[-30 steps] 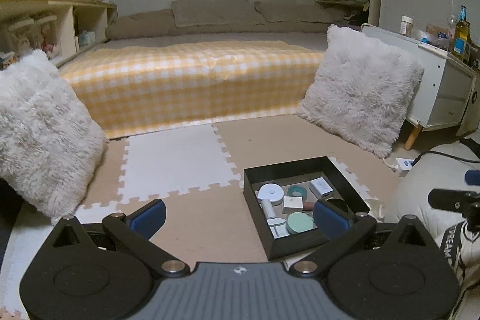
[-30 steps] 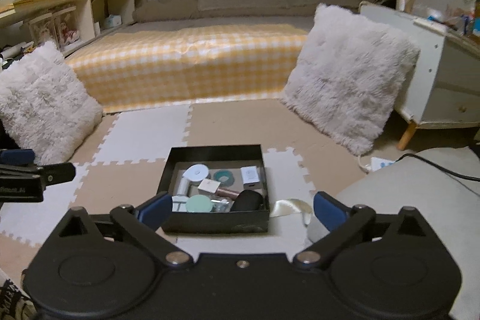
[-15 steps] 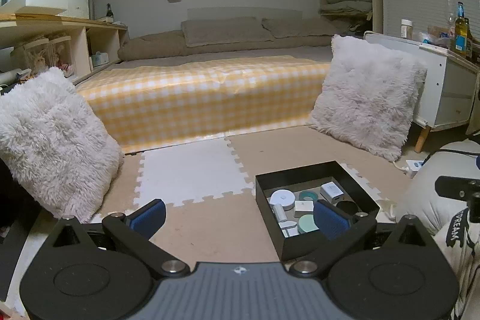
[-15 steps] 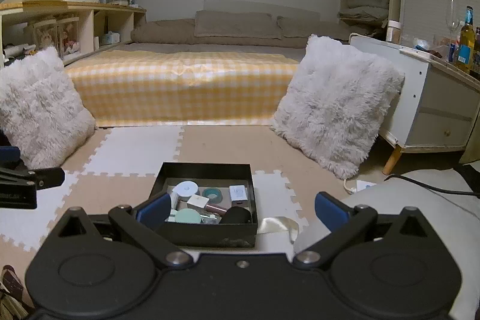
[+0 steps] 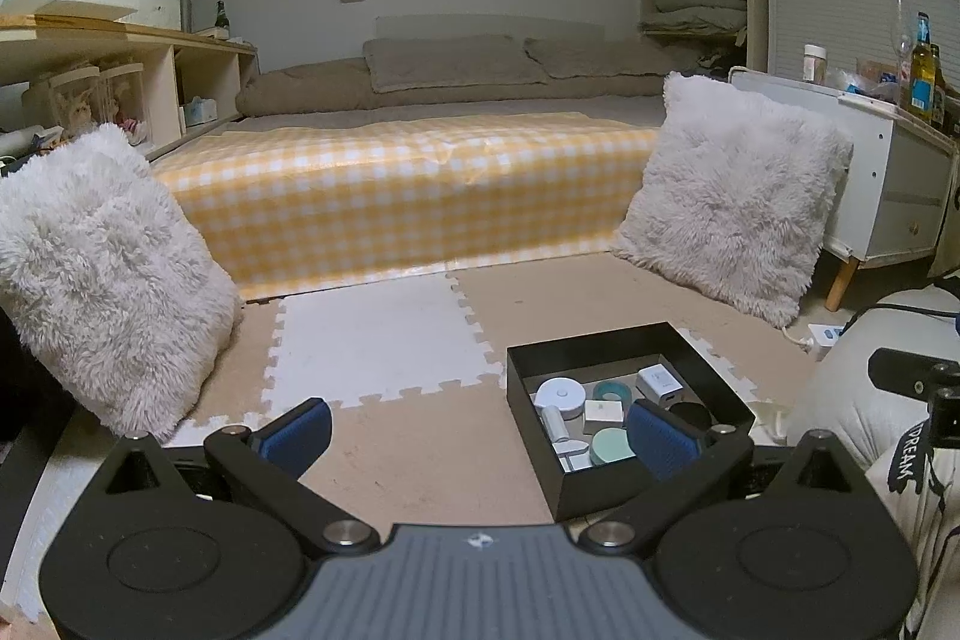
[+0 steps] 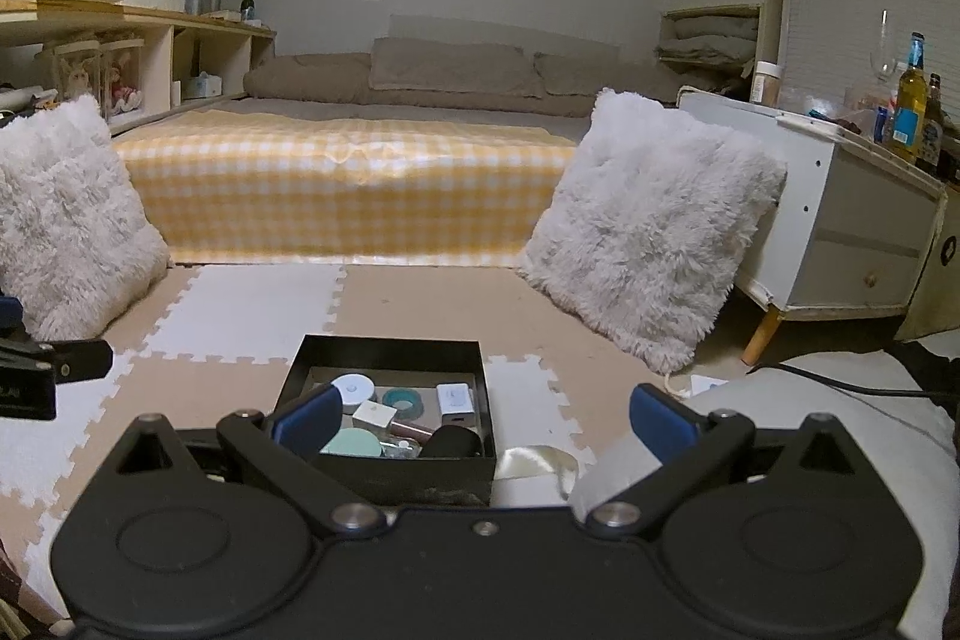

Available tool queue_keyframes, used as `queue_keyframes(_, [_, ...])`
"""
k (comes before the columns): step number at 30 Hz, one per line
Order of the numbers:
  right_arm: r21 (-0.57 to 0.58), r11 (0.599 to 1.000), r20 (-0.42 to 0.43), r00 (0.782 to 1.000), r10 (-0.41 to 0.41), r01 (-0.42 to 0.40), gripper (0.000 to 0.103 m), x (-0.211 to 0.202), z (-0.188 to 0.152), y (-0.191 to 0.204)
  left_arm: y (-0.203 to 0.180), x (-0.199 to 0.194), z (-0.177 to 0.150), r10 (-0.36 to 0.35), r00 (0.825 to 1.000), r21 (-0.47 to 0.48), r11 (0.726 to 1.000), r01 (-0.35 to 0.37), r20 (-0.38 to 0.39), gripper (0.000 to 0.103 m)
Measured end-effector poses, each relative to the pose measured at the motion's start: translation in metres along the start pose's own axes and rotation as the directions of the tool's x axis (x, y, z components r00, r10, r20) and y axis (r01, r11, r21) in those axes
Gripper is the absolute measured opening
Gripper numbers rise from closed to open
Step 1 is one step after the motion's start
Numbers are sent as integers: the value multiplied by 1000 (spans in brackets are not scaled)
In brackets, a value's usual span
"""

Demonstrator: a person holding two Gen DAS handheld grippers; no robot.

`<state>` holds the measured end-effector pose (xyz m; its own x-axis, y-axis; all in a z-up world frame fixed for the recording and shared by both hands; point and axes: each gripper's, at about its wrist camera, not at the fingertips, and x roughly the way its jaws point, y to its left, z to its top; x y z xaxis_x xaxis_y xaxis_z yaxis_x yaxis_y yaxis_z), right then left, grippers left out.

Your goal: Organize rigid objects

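Observation:
A black open box (image 5: 606, 340) (image 6: 390, 345) sits on the foam floor mats, holding several small items: a white round puck (image 5: 559, 393) (image 6: 354, 389), a teal ring (image 5: 611, 390) (image 6: 401, 400), a white adapter (image 5: 659, 383) (image 6: 453, 397), a mint disc (image 5: 609, 445) (image 6: 353, 442) and a black lid (image 6: 451, 441). My left gripper (image 5: 479, 430) hangs open above the mat, its right finger over the box. My right gripper (image 6: 481, 417) is open too, held above the box's near side. Both hold nothing.
Two fluffy white cushions (image 5: 102, 274) (image 5: 732, 196) flank a low bed with a yellow checked cover (image 5: 408, 184). A white cabinet (image 6: 840, 196) with bottles stands at right. A satin ribbon (image 6: 534, 460) lies beside the box. A grey cushion (image 6: 828, 400) is at right.
Both grippers have risen and tilted up, so the box sits lower in each view and more of the room shows. Neither gripper has changed its opening.

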<state>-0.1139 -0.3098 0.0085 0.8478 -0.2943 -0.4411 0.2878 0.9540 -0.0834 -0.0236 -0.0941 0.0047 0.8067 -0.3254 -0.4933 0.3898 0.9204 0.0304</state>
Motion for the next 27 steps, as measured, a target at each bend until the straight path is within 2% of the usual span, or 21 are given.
queue_keyframes(27, [4, 1000, 5, 1000, 4, -4, 103, -1, -1, -1, 2, -1, -1, 7, 1000, -9, 1000, -7, -6, 103])
